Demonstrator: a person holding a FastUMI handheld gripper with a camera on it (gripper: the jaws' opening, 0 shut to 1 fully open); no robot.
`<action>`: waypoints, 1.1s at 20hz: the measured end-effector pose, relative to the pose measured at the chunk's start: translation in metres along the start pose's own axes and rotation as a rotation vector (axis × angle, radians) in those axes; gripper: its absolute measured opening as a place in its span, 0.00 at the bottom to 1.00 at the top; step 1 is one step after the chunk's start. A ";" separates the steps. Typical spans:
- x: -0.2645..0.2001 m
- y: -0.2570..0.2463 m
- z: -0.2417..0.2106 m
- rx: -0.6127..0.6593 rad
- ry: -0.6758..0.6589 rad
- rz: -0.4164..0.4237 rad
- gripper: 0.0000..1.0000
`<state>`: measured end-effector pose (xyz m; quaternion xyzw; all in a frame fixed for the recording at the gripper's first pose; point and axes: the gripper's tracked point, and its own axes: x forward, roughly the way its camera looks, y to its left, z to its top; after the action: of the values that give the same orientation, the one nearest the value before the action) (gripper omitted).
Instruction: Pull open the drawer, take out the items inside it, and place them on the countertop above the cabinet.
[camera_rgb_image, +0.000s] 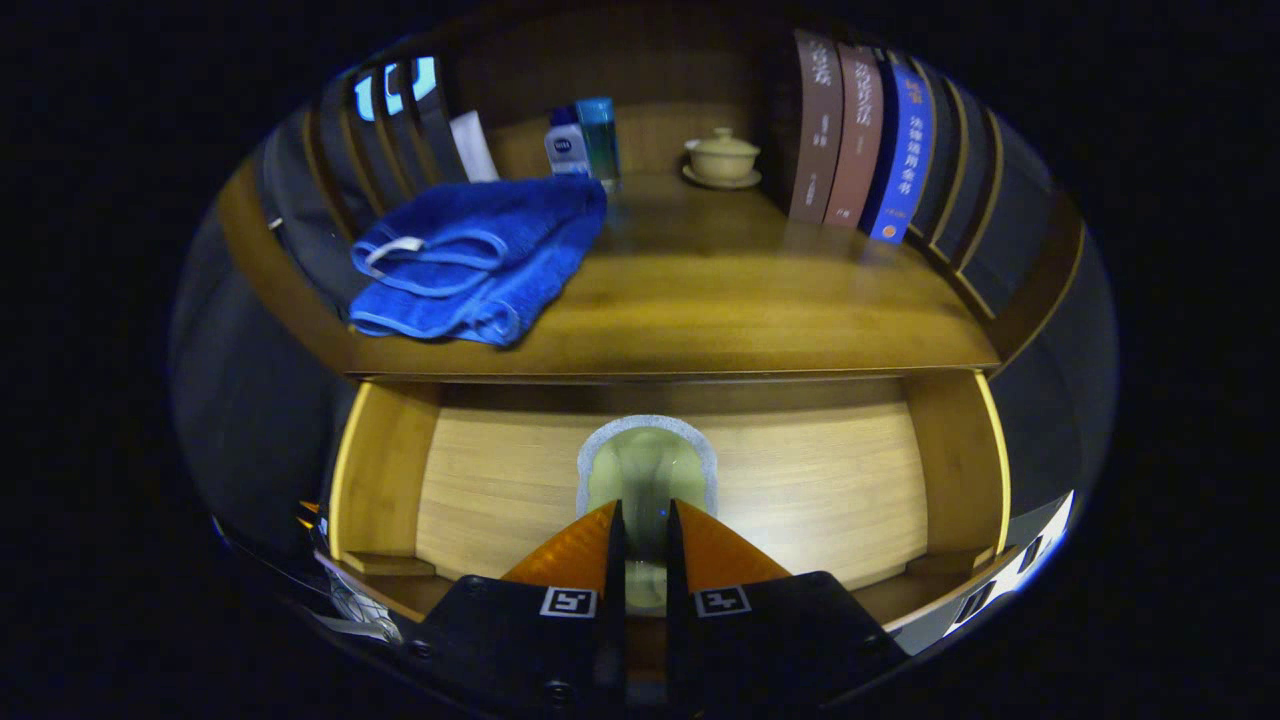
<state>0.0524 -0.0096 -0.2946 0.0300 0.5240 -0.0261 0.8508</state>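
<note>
A pale green, glossy rounded item with a grey-white rim (647, 462) lies on the floor of the open light-wood drawer (820, 480), directly ahead of the claw (645, 512) and running back between its two fingers. The fingers (575, 550) stand close together with only a narrow gap, and the green item fills that gap; their inner faces seem to press on its sides, so the claw looks clamped on it, though the contact itself is partly hidden. Each finger carries a small square black-and-white marker on its base.

Beyond the claw, above the drawer, runs the brown wooden countertop (720, 310). On it, ahead and to the left of the fingers, lies a folded blue terry towel (480, 260) with a white tag. Farther back stand a small white-and-blue bottle (566, 145) and a teal cylinder (600, 135), touching each other, and to their right a cream lidded ceramic cup on a saucer (722, 158). Right of that stands a row of upright books (860, 140), brown and blue spines with writing too small to read. Dark upright books (390, 130) lean behind the towel.
</note>
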 end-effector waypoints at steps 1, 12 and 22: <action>-0.012 0.001 0.006 0.003 -0.031 0.007 0.21; -0.010 -0.008 0.118 0.023 -0.208 -0.013 0.21; 0.065 -0.016 0.181 0.036 -0.140 -0.043 0.20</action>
<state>0.2414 -0.0409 -0.2716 0.0320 0.4631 -0.0560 0.8840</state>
